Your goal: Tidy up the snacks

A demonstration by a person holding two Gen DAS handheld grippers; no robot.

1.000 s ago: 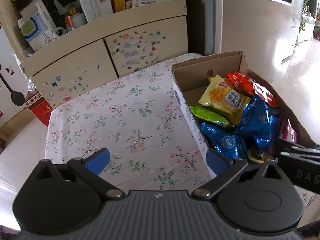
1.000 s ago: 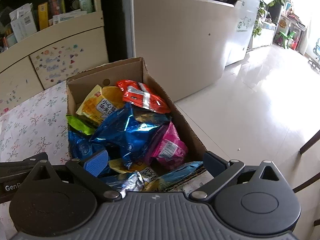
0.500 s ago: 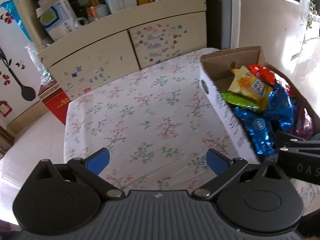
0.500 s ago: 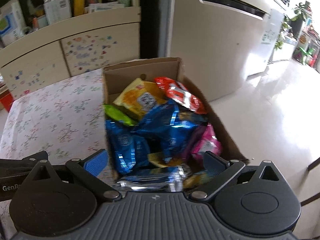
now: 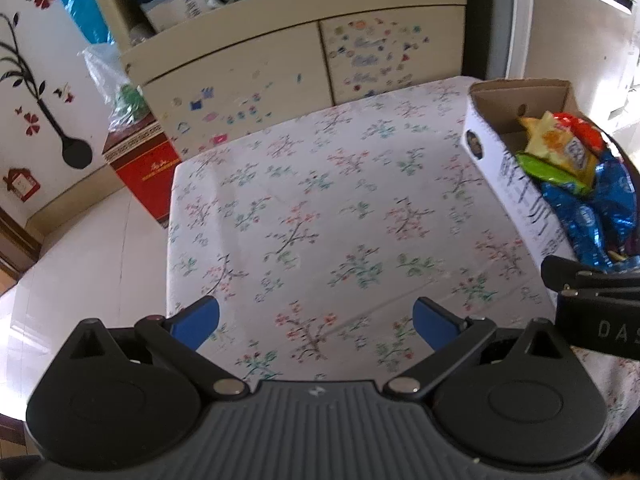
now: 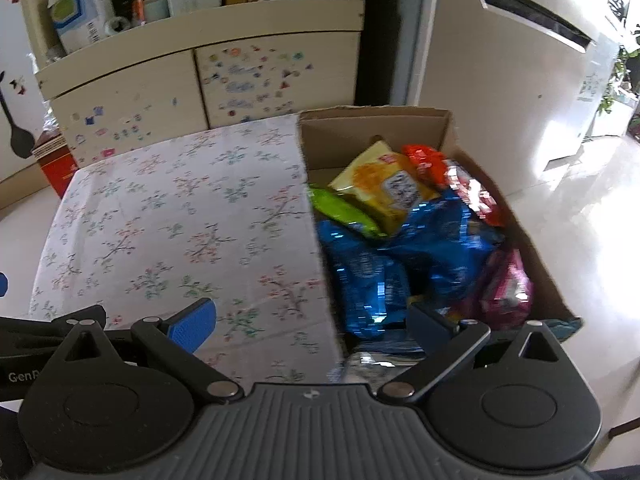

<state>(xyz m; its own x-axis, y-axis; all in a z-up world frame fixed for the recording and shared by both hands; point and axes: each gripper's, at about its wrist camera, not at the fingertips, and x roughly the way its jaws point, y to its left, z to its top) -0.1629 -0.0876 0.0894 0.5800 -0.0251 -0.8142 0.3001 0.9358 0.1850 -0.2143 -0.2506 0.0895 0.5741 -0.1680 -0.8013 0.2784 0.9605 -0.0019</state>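
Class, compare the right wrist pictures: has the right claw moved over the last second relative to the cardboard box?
Yes. The right claw has swung left: the cardboard box now sits right of centre, and far more of the floral tablecloth shows.

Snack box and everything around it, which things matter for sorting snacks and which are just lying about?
Job:
cardboard box
yellow bag
green bag
red bag
blue bags
pink bag
table

Lying about:
red carton
stickered cabinet
shelf clutter
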